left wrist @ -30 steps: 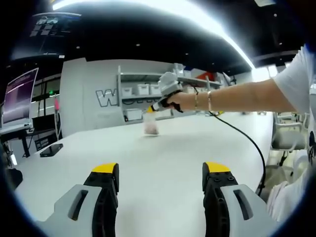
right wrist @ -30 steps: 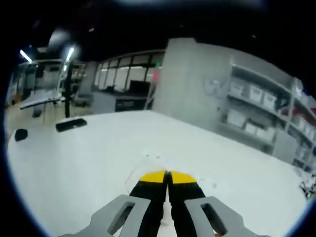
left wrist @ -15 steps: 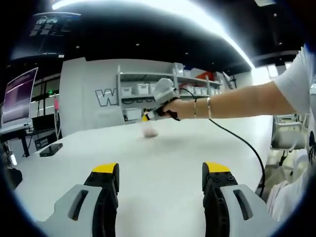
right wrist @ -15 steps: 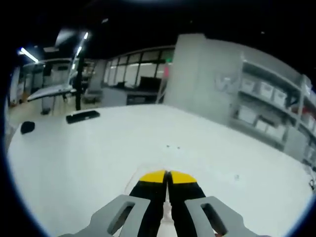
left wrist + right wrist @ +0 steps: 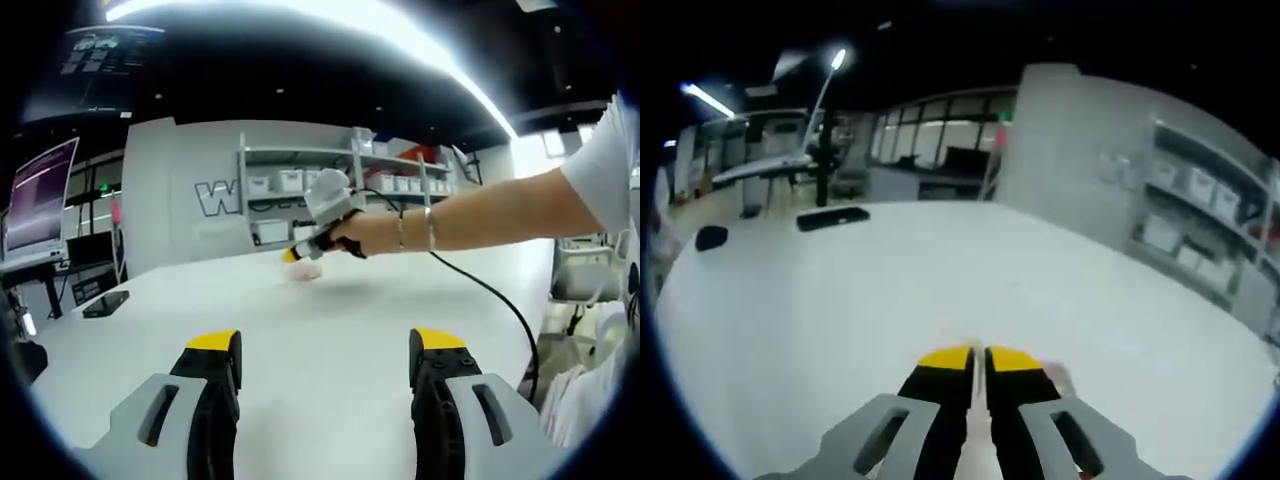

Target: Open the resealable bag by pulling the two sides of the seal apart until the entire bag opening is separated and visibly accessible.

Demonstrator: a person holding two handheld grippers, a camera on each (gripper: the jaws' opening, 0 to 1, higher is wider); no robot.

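Observation:
My left gripper (image 5: 326, 352) stands open low over the white table (image 5: 330, 320), with nothing between its yellow-tipped jaws. Across the table a person's hand holds my right gripper (image 5: 292, 256), tilted down to the left. A small clear resealable bag (image 5: 306, 271) with pinkish contents hangs from its tip, at or just above the table top. In the right gripper view my right gripper (image 5: 978, 358) is shut, its jaws pressed together on the bag's thin edge. A pinkish bit of the bag (image 5: 1060, 379) peeks out to the right of the jaws.
A black phone (image 5: 104, 303) lies near the table's left edge, also seen as the phone (image 5: 833, 217) beside a small black round thing (image 5: 710, 237). A black cable (image 5: 500, 290) trails from the right gripper. Shelves with bins (image 5: 290, 185) line the back wall; a monitor (image 5: 38, 198) stands left.
The right gripper has swung left and lower with the bag, which went from hanging upright to down at the table. The left gripper has stayed still and open.

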